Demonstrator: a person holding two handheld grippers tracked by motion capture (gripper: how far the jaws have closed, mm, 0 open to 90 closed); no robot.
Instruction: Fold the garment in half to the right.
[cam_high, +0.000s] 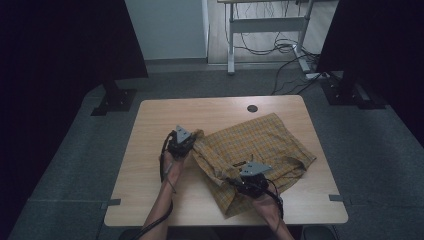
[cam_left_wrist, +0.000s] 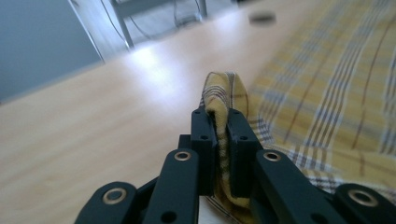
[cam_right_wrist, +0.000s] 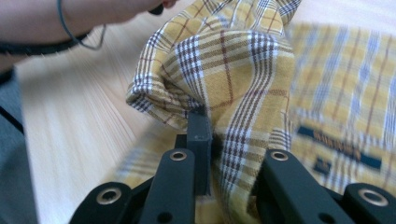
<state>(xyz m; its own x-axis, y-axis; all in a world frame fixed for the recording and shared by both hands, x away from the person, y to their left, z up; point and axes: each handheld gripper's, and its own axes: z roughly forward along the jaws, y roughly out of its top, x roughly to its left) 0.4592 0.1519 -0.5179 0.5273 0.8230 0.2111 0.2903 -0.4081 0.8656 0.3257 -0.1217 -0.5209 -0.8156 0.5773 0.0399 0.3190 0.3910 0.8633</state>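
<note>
Yellow plaid cotton shirt (cam_high: 257, 150) lies partly spread on the light wooden table (cam_high: 150, 150), right of centre, bunched along its near-left edge, with a dark label visible near the collar area.

Left gripper (cam_high: 186, 144): jaws clamped on a folded edge of the shirt at its left corner. In the left gripper view the cloth (cam_left_wrist: 222, 116) is pinched between the two black pads, a small loop standing up above them.

Right gripper (cam_high: 250, 181): jaws closed on a fold at the shirt's near side. In the right gripper view a raised peak of fabric (cam_right_wrist: 224, 60) drapes over and past the jaws; one pad is hidden under cloth, but the bite looks firm.

Work in hand, as judged: lifting or drawing the near edge to fold or straighten the shirt.

Risks from here:
- The left grip holds only a narrow hem loop; pulling away from the right gripper could slip it free.
- The right grip appears to catch several layers, so a lift may drag the lower layer along and leave a crooked fold.
- Uneven movement of the two hands would skew the edge and twist the cloth between them.
- The trailing cable near the left forearm (cam_right_wrist: 51, 18) could snag the fabric.
- The shirt's near corner lies close to the table's front edge and a tug toward the person could slide it off
</note>
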